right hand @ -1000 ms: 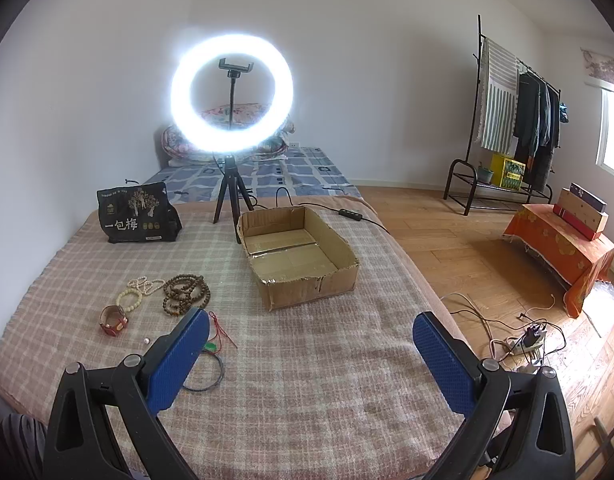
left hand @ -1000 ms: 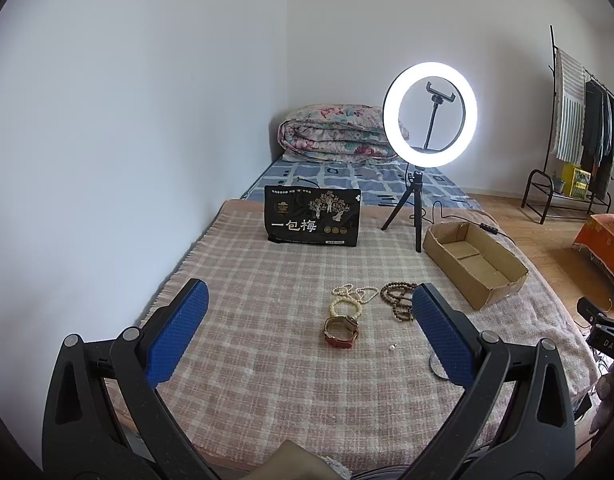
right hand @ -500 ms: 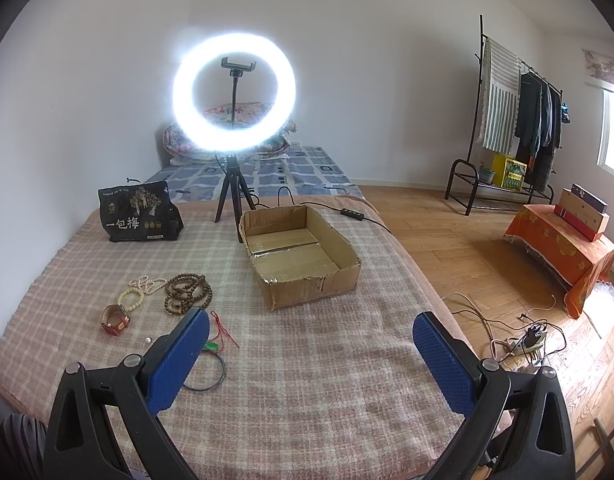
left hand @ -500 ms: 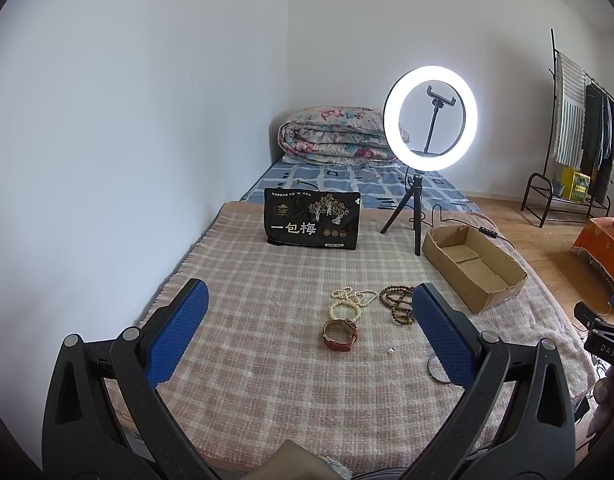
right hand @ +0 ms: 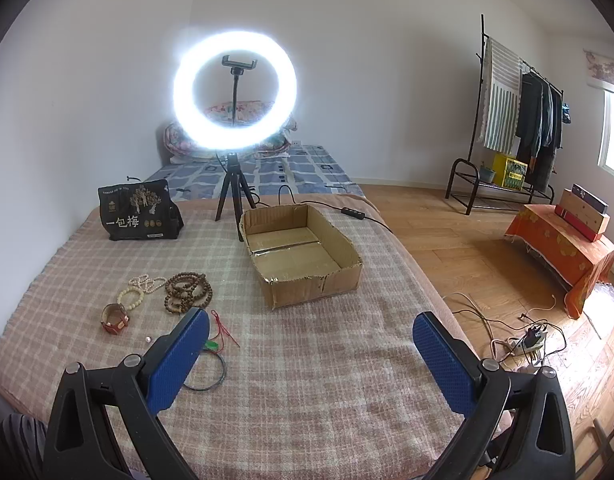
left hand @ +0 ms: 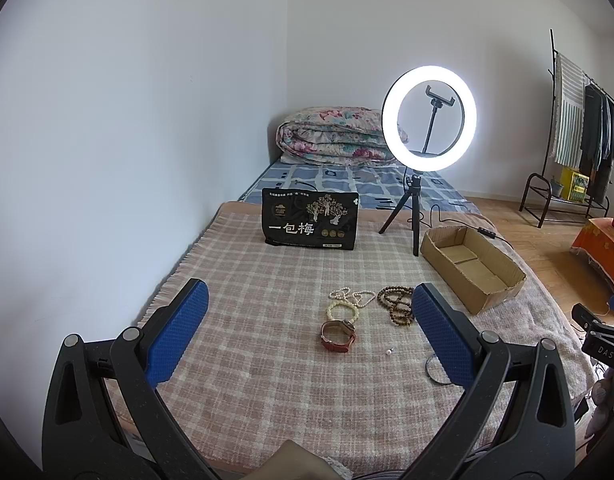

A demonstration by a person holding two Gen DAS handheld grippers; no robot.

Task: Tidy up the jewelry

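Jewelry lies on a pink plaid blanket (left hand: 247,360): a red-strapped watch (left hand: 338,336) (right hand: 115,319), a cream bead bracelet (left hand: 341,312) (right hand: 131,298), a pearl strand (left hand: 353,294) (right hand: 147,280), brown wooden beads (left hand: 395,304) (right hand: 188,292), a tiny pearl (left hand: 388,351) and a dark bangle with red cord (right hand: 211,364). An empty cardboard box (right hand: 301,254) (left hand: 473,268) sits to the right of them. My left gripper (left hand: 307,328) hovers open, short of the watch. My right gripper (right hand: 311,356) is open above the blanket in front of the box, holding nothing.
A black printed bag (left hand: 310,220) and a lit ring light on a tripod (left hand: 429,118) stand behind the jewelry, its cable (right hand: 347,212) trailing past the box. A rolled quilt (left hand: 331,136) lies at the back. Floor cables (right hand: 527,336), an orange-covered table (right hand: 563,248) and a clothes rack (right hand: 519,112) are on the right.
Both views have shifted only slightly; the scene sits a little further away in the left wrist view. Both grippers stay open and the jewelry has not moved.
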